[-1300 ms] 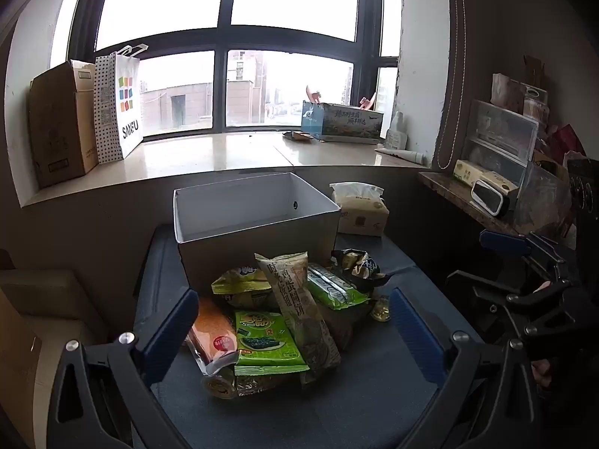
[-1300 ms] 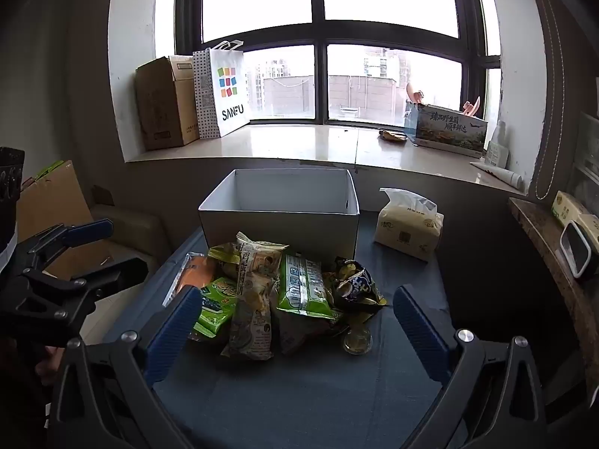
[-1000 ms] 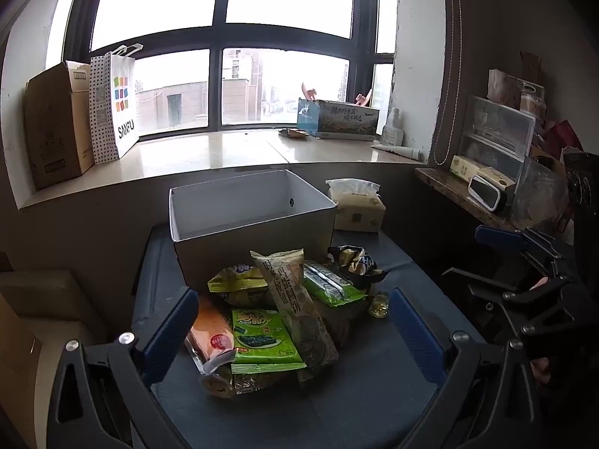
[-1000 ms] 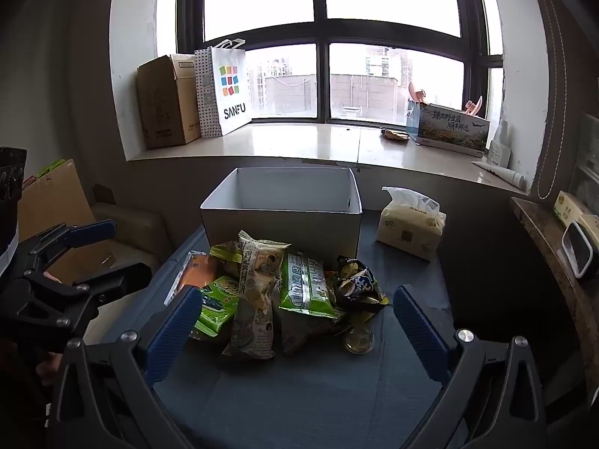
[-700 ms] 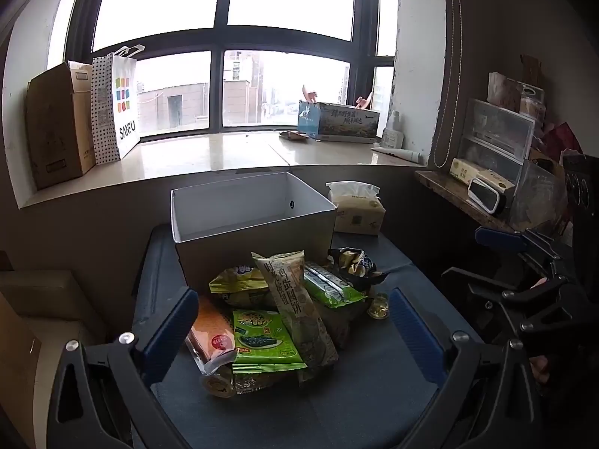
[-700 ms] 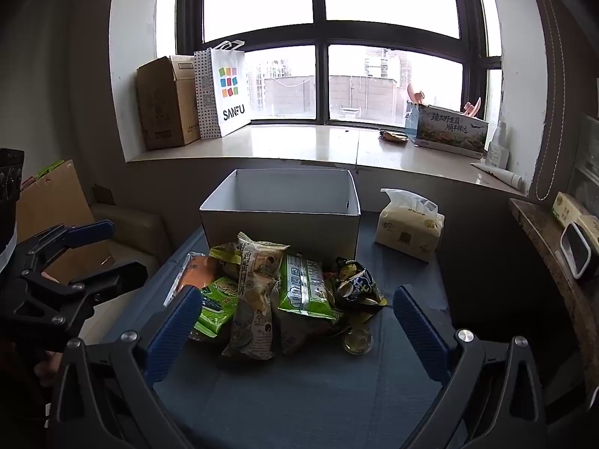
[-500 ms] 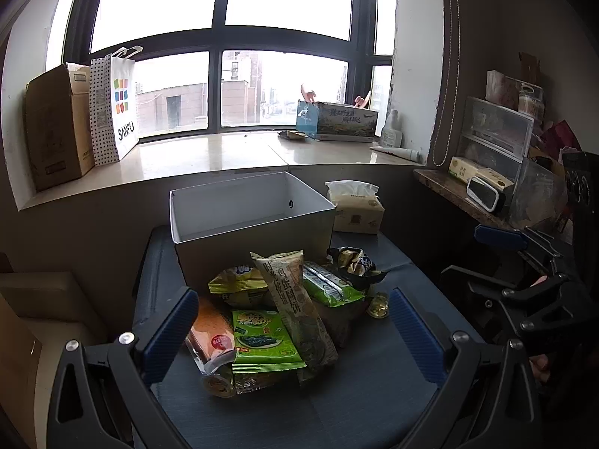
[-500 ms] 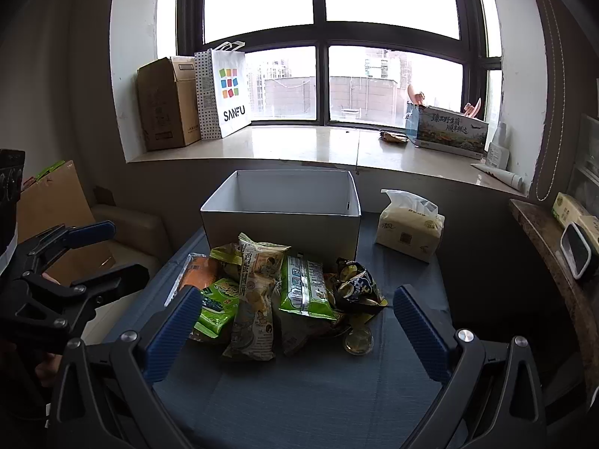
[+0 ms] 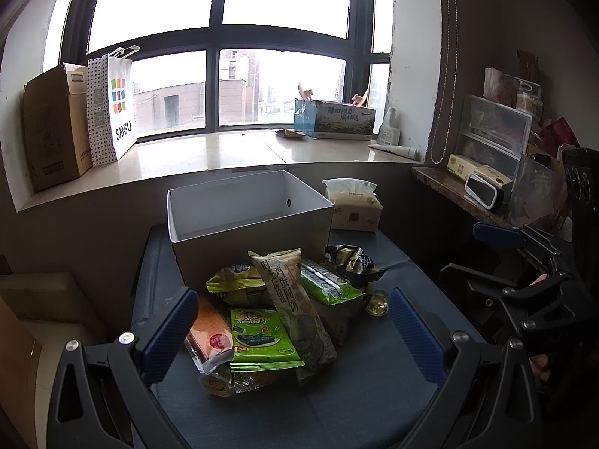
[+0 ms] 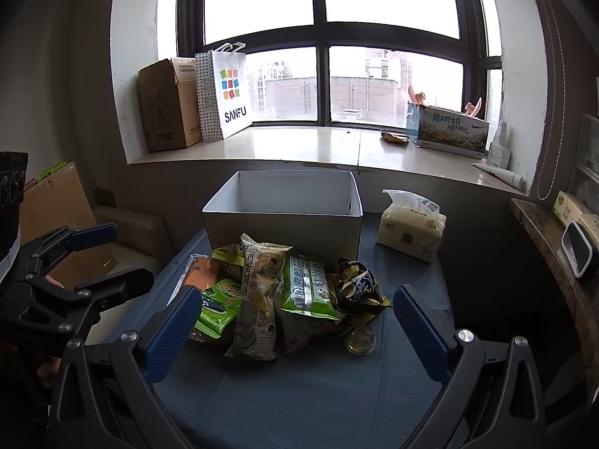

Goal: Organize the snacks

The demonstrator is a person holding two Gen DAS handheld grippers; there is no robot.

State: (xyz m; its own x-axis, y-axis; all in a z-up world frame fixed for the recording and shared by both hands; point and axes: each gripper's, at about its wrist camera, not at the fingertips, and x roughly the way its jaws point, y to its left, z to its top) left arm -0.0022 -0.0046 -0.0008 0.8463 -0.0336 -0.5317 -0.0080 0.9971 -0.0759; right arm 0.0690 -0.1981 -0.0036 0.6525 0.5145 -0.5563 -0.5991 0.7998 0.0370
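A pile of snack packets (image 9: 284, 307) lies on a blue-covered table (image 9: 355, 393), in front of an open white box (image 9: 247, 220). The pile holds a tall beige cracker bag (image 10: 258, 295), green seaweed packets (image 10: 305, 288), an orange packet (image 9: 209, 331), a dark crumpled bag (image 10: 357, 286) and a small round jelly cup (image 10: 360, 340). My left gripper (image 9: 292, 333) is open and empty, held above the near side of the pile. My right gripper (image 10: 292, 329) is open and empty, also short of the pile. The box (image 10: 284, 220) looks empty.
A tissue pack (image 10: 410, 230) stands right of the box. The windowsill behind holds a cardboard box (image 10: 164, 106), a SANFU bag (image 10: 228, 93) and a printed carton (image 10: 449, 131). A shelf with drawers (image 9: 494, 138) is on the right. A beige seat (image 10: 131, 232) is left of the table.
Both views shift only slightly; the grippers hover almost still. The snacks and box have not moved.
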